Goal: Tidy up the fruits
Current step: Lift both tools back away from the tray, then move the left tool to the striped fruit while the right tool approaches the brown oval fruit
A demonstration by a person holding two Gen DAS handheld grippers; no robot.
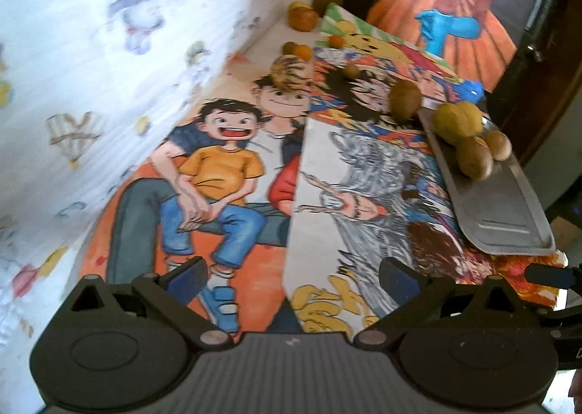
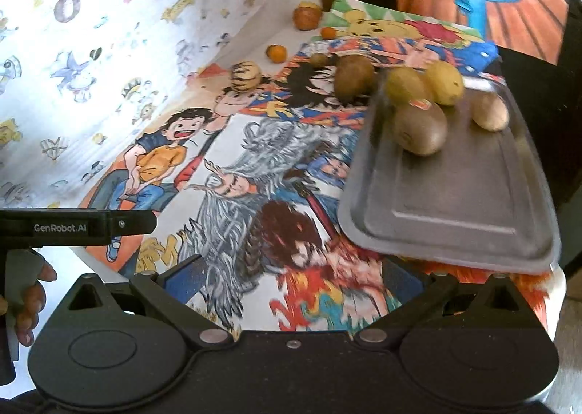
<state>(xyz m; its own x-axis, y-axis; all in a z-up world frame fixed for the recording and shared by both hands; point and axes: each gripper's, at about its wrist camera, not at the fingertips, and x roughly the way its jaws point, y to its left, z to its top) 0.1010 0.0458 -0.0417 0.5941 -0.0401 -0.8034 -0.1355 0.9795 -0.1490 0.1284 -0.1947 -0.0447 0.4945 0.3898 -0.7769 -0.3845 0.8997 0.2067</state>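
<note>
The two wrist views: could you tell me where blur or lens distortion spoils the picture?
Left wrist view: soft throughout, patterned wall smeared, edges bowed by the fisheye. Right wrist view: sharper at the wall, but the metal tray and its fruits are motion-blurred.

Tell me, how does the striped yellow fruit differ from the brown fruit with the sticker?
The striped fruit is pale yellow with dark streaks; the stickered fruit is plain brown. The striped one sits on the poster; the stickered one lies on the metal tray among other fruits. Both are roundish and untouched by either gripper.
</note>
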